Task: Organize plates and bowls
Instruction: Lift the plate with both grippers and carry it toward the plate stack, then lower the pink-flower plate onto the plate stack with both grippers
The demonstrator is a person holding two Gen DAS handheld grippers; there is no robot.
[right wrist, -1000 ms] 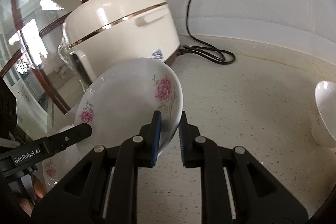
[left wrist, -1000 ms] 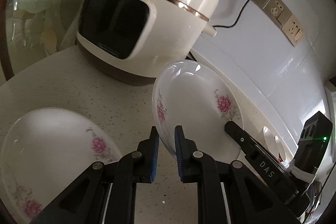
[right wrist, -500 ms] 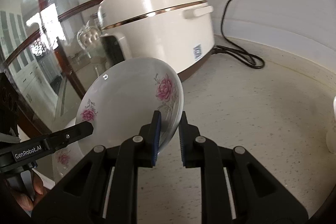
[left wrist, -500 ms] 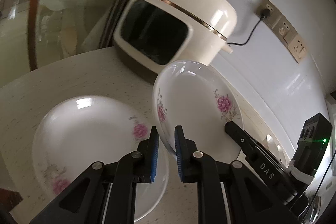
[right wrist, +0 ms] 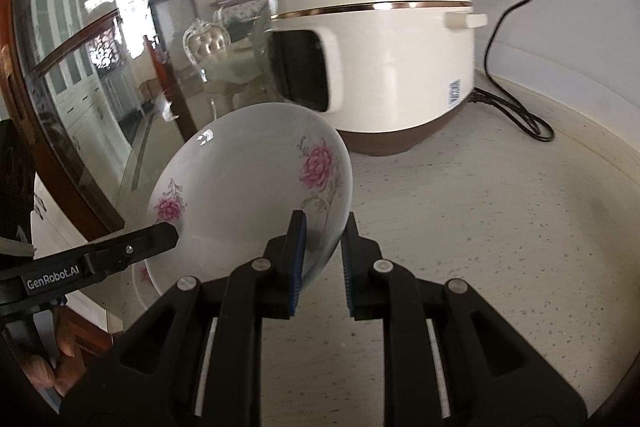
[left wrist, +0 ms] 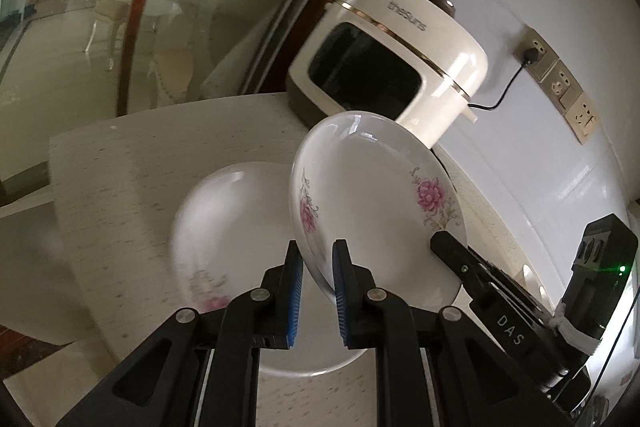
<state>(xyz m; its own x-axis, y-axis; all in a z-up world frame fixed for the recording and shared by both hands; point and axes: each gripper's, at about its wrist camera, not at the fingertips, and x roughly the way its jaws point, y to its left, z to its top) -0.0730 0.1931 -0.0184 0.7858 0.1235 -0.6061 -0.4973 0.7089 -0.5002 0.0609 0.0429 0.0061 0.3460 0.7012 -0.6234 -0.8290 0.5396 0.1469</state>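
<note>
Where the two grippers meet, a white floral plate (left wrist: 372,211) is held tilted, clear of the countertop (left wrist: 132,179). Its rim sits between the blue pads (left wrist: 295,291) of the left gripper (left wrist: 316,291), whose jaws are nearly closed and pinch the near edge. In the right wrist view the same plate (right wrist: 248,195) is clamped at its opposite edge by the right gripper (right wrist: 324,259), jaws likewise drawn in on the rim. Pink flower prints mark the plate's inner face near both grip points.

Below and to the left of the held plate, a second floral plate (left wrist: 224,227) lies flat on the countertop; the held plate overlaps its right portion in the left wrist view, and contact between the two cannot be determined.

Readable markings:
- The right gripper's finger, seen from the left wrist view, carries "DAS" (left wrist: 510,329).
- The left gripper's finger, seen from the right wrist view, carries "GenRobot.AI" (right wrist: 52,281).
- The cream rice cooker (left wrist: 400,59) behind the plate reads "theSuns" on its lid; a small label on its side in the right wrist view is too small to read.

A black power cord (left wrist: 508,83) runs from the cooker to a wall outlet strip (left wrist: 560,87). A glass door with a wooden frame (left wrist: 168,7) borders the countertop on the left.
</note>
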